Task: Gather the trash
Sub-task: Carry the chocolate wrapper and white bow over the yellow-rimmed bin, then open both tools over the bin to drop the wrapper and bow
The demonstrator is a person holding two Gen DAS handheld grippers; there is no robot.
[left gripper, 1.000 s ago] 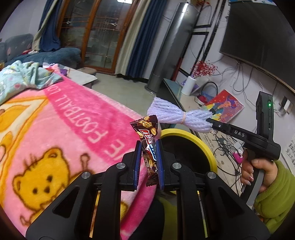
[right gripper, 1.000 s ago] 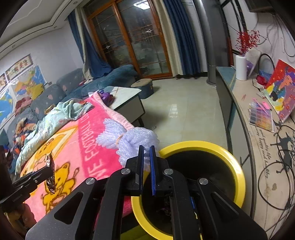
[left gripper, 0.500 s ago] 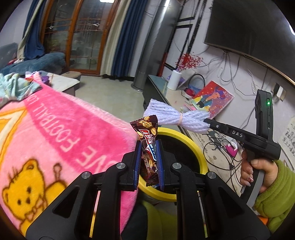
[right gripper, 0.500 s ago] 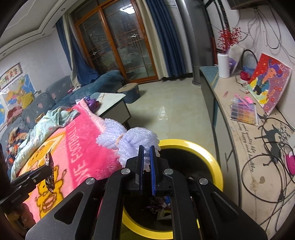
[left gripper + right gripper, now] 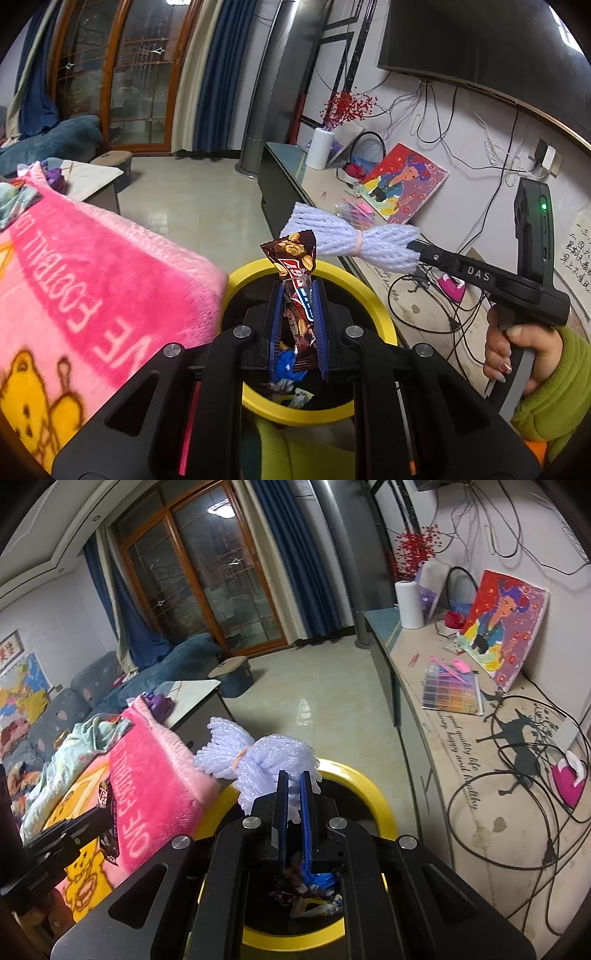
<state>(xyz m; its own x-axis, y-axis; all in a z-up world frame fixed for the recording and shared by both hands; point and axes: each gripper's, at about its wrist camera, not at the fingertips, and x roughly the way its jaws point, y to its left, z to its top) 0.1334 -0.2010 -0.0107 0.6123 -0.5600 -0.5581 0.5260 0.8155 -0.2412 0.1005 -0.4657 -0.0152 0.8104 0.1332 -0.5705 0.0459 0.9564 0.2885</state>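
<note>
My left gripper (image 5: pixel 298 291) is shut on a brown candy bar wrapper (image 5: pixel 297 280) that stands upright above the yellow-rimmed trash bin (image 5: pixel 373 295). My right gripper (image 5: pixel 294 779) is shut on a white foam net bundle (image 5: pixel 258 760) tied with a rubber band, held over the same bin's (image 5: pixel 365 790) rim. The bundle (image 5: pixel 351 243) and right gripper (image 5: pixel 424 251) also show in the left wrist view. Wrappers (image 5: pixel 314 890) lie inside the bin. The left gripper (image 5: pixel 107 812) shows at the left of the right wrist view.
A pink blanket (image 5: pixel 92 288) with a bear print lies left of the bin. A low cabinet (image 5: pixel 480 757) with cables, a painting (image 5: pixel 502 627) and a bead box stands to the right. Tiled floor (image 5: pixel 314 686) lies beyond.
Both grippers have moved with their loads from above the blanket's edge to over the bin; the bin's inside now shows beneath both.
</note>
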